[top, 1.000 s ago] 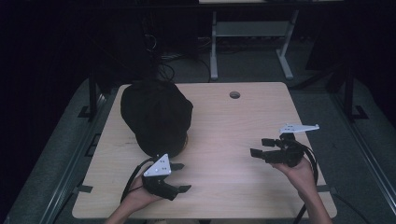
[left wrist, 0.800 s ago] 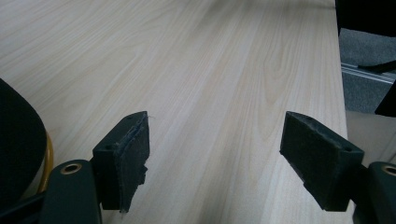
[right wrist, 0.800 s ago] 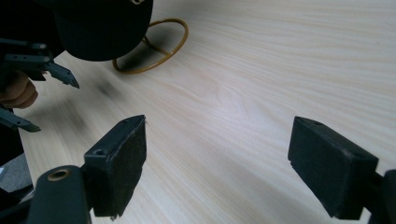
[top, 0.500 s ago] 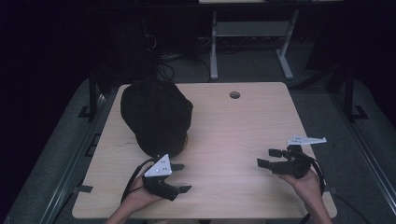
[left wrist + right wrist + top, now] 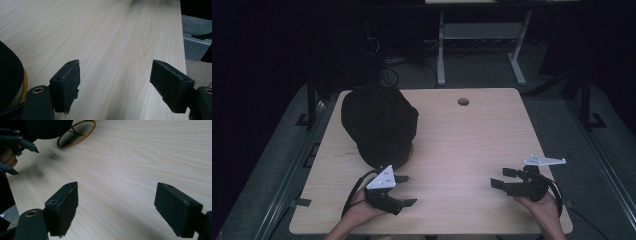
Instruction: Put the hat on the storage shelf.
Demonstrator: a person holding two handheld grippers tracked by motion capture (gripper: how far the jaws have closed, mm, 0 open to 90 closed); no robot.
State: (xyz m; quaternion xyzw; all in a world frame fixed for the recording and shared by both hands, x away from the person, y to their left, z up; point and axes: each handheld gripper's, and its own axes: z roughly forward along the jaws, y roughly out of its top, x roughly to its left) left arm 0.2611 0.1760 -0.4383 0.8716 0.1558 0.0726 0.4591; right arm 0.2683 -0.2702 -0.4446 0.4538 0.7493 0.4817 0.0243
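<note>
A black cap-like object [image 5: 379, 125] sits on a gold wire ring stand [image 5: 76, 133] on the left half of the wooden table [image 5: 462, 135]. My left gripper [image 5: 407, 190] is just in front of it near the front edge, open and holding nothing. In the left gripper view the gripper [image 5: 117, 82] has bare wood between its pads, with the black object [image 5: 8, 75] and the gold ring [image 5: 25, 83] at the left edge. My right gripper [image 5: 501, 177] is at the front right, pointing left, open and holding nothing. In its own view the right gripper [image 5: 116, 207] faces the stand, and the left gripper [image 5: 17, 145] shows at the top left.
A round cable hole [image 5: 463, 101] lies near the table's far edge. Beyond the table stand white desk legs [image 5: 441, 55] and dark cables on the floor. Dark floor rails run along both sides of the table.
My right gripper has drawn back toward the front right corner of the table and lower. The left gripper and the black object have not moved.
</note>
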